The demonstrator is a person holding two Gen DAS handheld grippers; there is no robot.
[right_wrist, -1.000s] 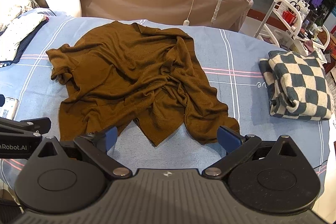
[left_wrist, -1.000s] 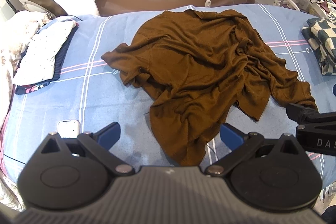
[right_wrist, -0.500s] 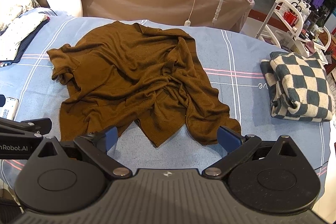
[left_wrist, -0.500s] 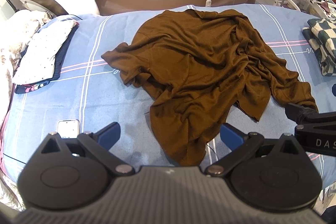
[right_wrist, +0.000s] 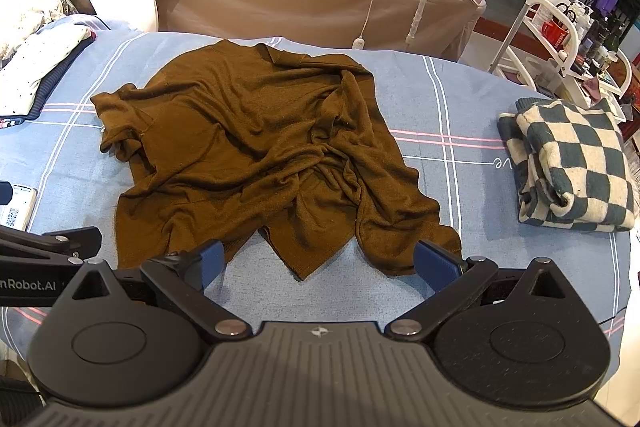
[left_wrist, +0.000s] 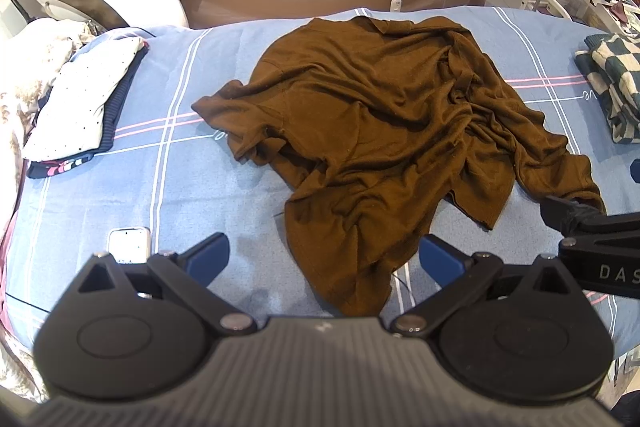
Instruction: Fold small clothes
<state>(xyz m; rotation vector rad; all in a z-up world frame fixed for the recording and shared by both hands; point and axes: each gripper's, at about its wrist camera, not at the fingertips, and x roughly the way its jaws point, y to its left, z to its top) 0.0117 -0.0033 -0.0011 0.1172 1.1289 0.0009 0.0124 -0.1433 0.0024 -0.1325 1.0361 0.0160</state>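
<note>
Hovering over near hem, left gripper (left_wrist: 324, 253) & right gripper (right_wrist: 318, 261) both w/ jaws wide, holding nothing, prob lining up to grab corners. Brown shirt (left_wrist: 384, 131) is lying crumpled at frame center on blue striped bedsheet (left_wrist: 168, 183), collar pointing to top, long axis running top-bottom.

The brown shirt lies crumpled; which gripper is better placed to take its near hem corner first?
Probably the left. The brown shirt has its nearest hem lobe right between the open jaws of the left gripper. The right gripper, also open, has only a small hem point ahead of it.
</note>
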